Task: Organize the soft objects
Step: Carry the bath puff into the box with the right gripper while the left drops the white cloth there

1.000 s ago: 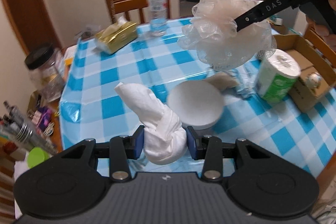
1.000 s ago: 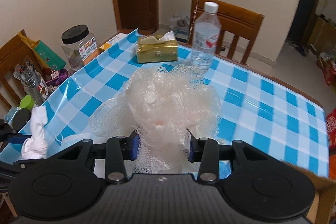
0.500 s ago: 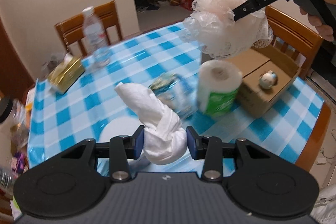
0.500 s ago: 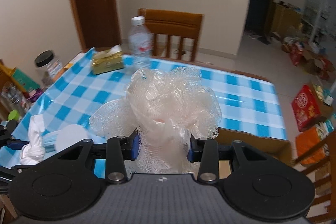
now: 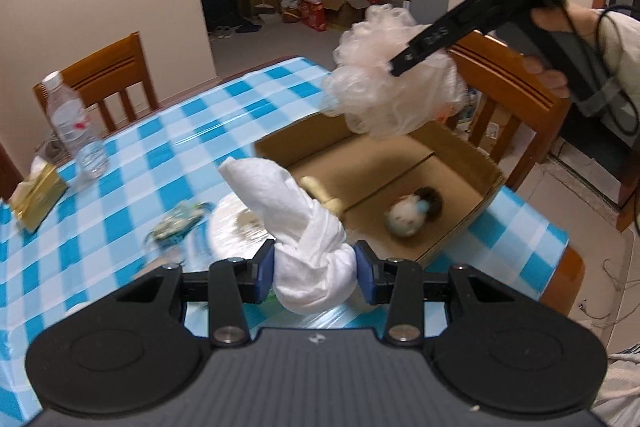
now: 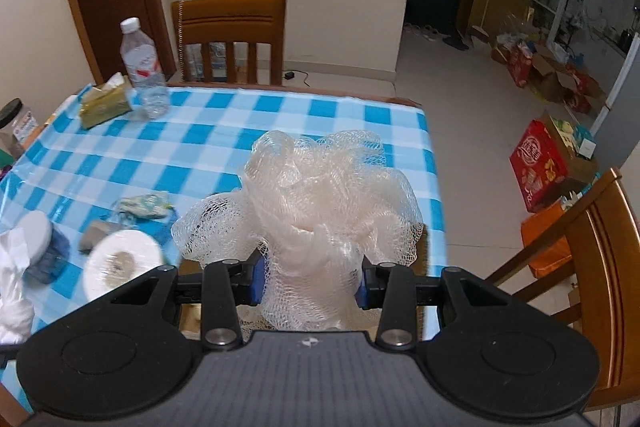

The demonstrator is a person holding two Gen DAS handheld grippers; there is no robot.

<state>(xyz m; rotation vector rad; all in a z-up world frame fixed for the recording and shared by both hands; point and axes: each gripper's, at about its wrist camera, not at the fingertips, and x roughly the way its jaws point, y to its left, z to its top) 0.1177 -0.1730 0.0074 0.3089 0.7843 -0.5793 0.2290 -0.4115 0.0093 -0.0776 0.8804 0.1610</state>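
Note:
My left gripper (image 5: 315,277) is shut on a knotted white cloth (image 5: 288,203), whose loose end sticks up over the blue checked tablecloth (image 5: 168,147). Just beyond the cloth lies an open cardboard box (image 5: 460,155) with a small round plush toy (image 5: 412,217) inside. My right gripper (image 6: 310,281) is shut on a pale pink mesh bath pouf (image 6: 320,195). In the left wrist view the pouf (image 5: 384,95) hangs above the box's far side. The cloth (image 6: 12,283) also shows at the right wrist view's left edge.
A toilet paper roll (image 6: 122,259), a patterned packet (image 6: 144,205) and a white-lidded blue tub (image 6: 36,235) sit left of the box. A water bottle (image 6: 142,67) and gold tissue pack (image 6: 104,103) stand at the far corner. Wooden chairs (image 6: 232,27) (image 6: 592,247) flank the table.
Both grippers have swung to the right across the table, each still gripping its object. The cardboard box has come from the right side into the middle of the left view, under the pouf.

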